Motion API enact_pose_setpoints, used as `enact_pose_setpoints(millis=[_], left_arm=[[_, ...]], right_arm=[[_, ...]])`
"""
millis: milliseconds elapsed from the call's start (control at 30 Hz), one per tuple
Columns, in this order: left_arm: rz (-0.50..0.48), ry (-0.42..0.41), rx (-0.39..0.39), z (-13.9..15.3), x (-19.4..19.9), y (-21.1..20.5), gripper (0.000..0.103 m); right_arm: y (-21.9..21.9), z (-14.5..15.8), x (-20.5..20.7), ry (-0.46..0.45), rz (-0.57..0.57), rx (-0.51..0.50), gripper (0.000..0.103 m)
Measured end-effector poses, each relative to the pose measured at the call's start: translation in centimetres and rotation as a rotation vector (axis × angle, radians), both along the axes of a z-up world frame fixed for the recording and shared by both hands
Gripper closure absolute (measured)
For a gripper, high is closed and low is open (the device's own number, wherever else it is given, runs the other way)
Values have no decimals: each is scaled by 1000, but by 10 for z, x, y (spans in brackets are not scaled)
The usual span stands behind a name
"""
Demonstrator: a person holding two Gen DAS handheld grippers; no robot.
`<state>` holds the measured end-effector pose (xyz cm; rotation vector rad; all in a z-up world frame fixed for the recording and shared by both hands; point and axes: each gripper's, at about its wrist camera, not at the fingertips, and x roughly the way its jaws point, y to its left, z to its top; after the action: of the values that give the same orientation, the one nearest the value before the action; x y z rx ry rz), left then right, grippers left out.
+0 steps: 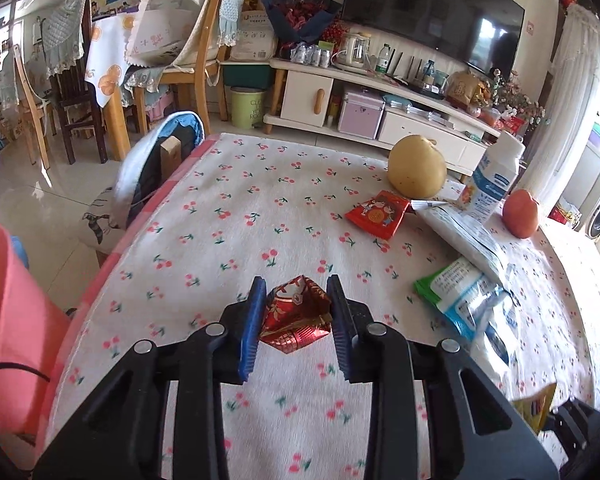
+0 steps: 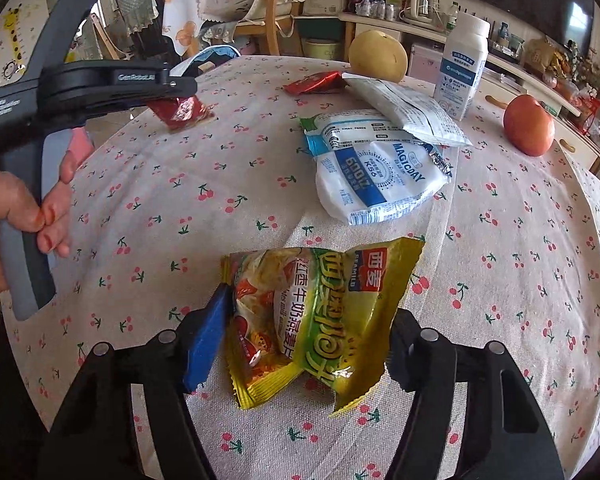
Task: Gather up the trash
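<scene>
Step in hand: collecting wrappers off the cherry-print tabletop [image 1: 260, 184], two pieces at once.
Left claw [image 1: 296, 312]: clamped on a crumpled red wrapper [image 1: 296, 316], carried clear above the cloth; a hand [image 2: 16, 216] held its grip.
Right claw [image 2: 300, 332]: straddled a yellow snack packet [image 2: 320, 312]; the blue pad [image 2: 206, 340] sat against the packet's left edge, the other pad was hidden behind it, so a firm grip could not be told.
Trash left: a flat red packet [image 1: 376, 214], a white pouch [image 2: 404, 108] and a blue-and-white bag [image 2: 376, 180], lying near a pear [image 1: 416, 168], a bottle [image 2: 462, 64] and an orange fruit [image 2: 528, 124].
Pink bin [image 1: 16, 312]: stood at the tabletop's left edge, probably the drop point.
Next move: likely carry the red wrapper over the bin and let go, then secure and lift the yellow packet.
</scene>
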<state>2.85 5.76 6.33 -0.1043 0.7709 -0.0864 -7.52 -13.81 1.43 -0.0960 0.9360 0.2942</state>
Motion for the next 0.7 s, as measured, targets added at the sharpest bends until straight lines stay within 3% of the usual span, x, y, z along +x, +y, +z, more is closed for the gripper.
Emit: enact_pose_setpoints(millis=[400,500,567,600,700], left_arm=[[9,20,-60,-5,-54,13,70],[4,35,-52,-7,-56,11,68],[7,49,-40,-9,-56,11,66],[3,50,-41,-9,-57,12,62],[17,33,-58,-9,-63,21,32]], right_arm=[[1,1,-6,-32,-2,-16,42],[0,0,-5,-25,-7,-17,39],[0,-2,-3,-7,-10,-20,29],[-1,-3,-2,-4,-13,-21,23],[0,-5,1,8,4,-20,16]])
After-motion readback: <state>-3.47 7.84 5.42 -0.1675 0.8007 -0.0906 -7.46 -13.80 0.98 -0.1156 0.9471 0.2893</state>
